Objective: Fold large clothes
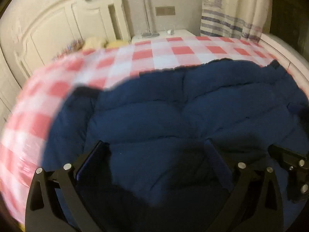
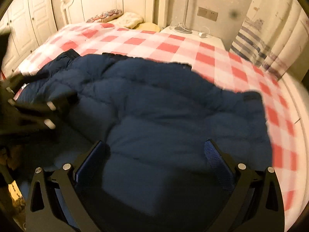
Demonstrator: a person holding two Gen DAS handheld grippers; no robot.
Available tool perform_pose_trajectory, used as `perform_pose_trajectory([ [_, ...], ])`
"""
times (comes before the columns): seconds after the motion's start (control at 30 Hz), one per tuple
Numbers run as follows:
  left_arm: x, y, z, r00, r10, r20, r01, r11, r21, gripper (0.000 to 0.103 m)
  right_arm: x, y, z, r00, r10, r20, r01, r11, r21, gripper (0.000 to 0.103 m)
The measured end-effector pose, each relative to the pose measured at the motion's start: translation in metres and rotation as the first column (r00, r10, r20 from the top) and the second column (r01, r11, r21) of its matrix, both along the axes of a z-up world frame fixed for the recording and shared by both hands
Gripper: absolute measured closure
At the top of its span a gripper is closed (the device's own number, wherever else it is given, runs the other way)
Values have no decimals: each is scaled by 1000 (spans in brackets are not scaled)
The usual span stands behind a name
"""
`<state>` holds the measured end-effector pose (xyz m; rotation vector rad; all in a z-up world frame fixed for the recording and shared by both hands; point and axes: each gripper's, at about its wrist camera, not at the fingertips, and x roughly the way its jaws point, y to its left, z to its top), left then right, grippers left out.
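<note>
A dark blue quilted puffer jacket lies spread on a red-and-white checked bed sheet. It also shows in the right wrist view, on the same sheet. My left gripper is open, its fingers wide apart just above the jacket's near part. My right gripper is open too, over the jacket's near edge. The left gripper also shows at the left edge of the right wrist view, blurred, over the jacket's left part. Part of the right gripper shows at the right edge of the left wrist view.
A white headboard and pillows are at the far end of the bed. A white nightstand with a lamp pole stands beyond. A striped curtain hangs at right. White wardrobe doors are at left.
</note>
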<state>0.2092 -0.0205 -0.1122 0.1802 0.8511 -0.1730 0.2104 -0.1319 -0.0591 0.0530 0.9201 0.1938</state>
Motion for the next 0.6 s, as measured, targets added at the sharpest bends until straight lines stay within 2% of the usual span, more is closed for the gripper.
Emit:
perform_pose_trajectory([
  [0.1,2,7,6,1000,1,-16,-1,1000,-26,2,2,-2,4,1000,2,-12,-3,1000,-12,5],
  [0.23,-16,42,30,993,86,85,-83,996,-40,2,-12,-24,18,997,-70,28,71,997,-39,5],
  [0.33,-19,74,30,978,173,114,-174,985,3,2,-27,-64,10,985,-171,17,172,984,-36,5],
  [0.4,-13,102,20,970,237,59,-235,971,-28,2,-36,-88,-2,976,-220,-2,220,975,13,5],
  [0.43,-9,117,11,968,250,0,-250,965,-84,2,-42,-101,-10,972,-234,-8,234,968,87,5],
  [0.5,-6,130,4,969,243,-41,-246,954,-170,2,-47,-108,-18,972,-233,2,230,961,150,5],
  [0.6,-3,128,3,969,243,-41,-247,956,-157,2,-43,-108,-23,974,-228,3,225,960,166,4],
])
